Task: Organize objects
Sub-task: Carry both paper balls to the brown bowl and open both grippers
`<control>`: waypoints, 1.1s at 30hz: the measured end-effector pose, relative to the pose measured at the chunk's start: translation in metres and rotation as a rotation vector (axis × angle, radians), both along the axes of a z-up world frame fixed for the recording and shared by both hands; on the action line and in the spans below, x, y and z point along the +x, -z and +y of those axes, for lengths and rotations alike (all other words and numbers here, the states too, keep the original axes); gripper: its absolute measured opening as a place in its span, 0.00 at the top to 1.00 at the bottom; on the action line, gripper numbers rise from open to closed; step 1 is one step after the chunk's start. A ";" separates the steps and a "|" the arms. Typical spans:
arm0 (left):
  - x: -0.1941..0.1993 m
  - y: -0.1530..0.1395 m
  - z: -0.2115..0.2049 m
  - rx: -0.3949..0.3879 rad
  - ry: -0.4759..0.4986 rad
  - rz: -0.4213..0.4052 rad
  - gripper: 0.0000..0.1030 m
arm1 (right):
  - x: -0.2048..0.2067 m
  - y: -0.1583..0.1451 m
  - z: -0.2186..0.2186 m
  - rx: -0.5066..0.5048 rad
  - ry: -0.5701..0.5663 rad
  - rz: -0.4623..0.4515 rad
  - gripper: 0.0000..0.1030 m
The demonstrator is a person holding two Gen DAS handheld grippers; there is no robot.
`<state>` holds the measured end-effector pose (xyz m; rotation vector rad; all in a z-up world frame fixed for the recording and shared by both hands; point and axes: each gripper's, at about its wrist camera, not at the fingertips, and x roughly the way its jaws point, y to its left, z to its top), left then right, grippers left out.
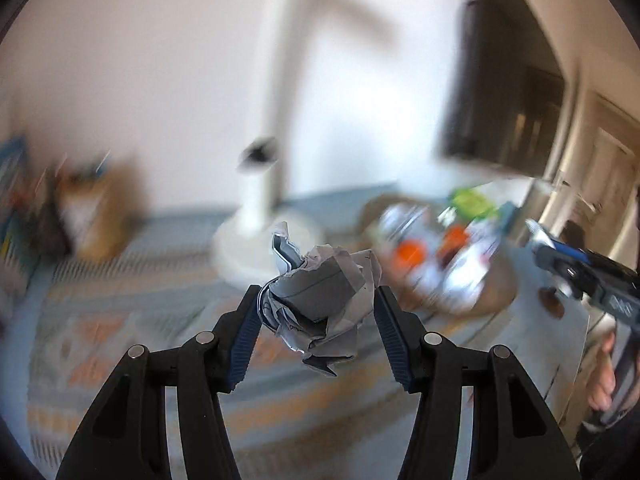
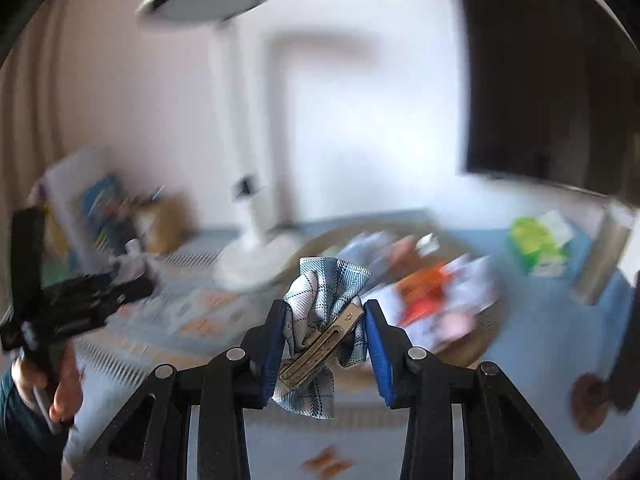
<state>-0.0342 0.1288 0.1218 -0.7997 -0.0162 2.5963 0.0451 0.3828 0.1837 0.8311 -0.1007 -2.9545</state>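
Paper ball [image 1: 320, 300], crumpled, sits pinched between the left gripper [image 1: 317, 322] pads, lifted in front of the white lamp base [image 1: 256, 248]. We judge it light and crushable; a gentle squeeze suffices. Right gripper [image 2: 325, 340] clamps a plaid cloth hair clip [image 2: 322, 340], raised before the same lamp: soft fabric, stiff metal bar, best gripped across the bar.

Our right claw [image 2: 325, 312] pinches a blue plaid hair bow [image 2: 320, 300] with a metal clip [image 2: 320, 350] between its blue pads. Beyond the claw we see a blurred white lamp [image 2: 244, 184]; far left, a hand [image 2: 60, 392] holds the other claw [image 2: 80, 308].
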 end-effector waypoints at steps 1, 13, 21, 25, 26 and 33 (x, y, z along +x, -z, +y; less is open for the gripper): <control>-0.010 -0.011 0.022 -0.017 0.023 0.026 0.48 | -0.007 -0.006 0.016 -0.027 0.023 0.010 0.63; -0.104 0.005 0.170 -0.093 0.195 -0.010 0.48 | -0.145 0.008 0.116 -0.263 0.101 -0.088 0.63; -0.115 0.027 0.183 -0.058 0.281 -0.116 0.19 | -0.162 0.020 0.115 -0.238 0.102 -0.119 0.36; -0.097 0.019 0.163 -0.065 0.242 -0.115 0.19 | -0.140 0.011 0.118 -0.249 0.091 -0.105 0.36; -0.092 0.015 0.156 -0.065 0.232 -0.108 0.19 | -0.136 0.008 0.117 -0.247 0.085 -0.100 0.36; -0.033 -0.007 0.059 -0.060 0.082 -0.041 0.19 | -0.086 -0.028 0.079 -0.226 0.034 -0.058 0.34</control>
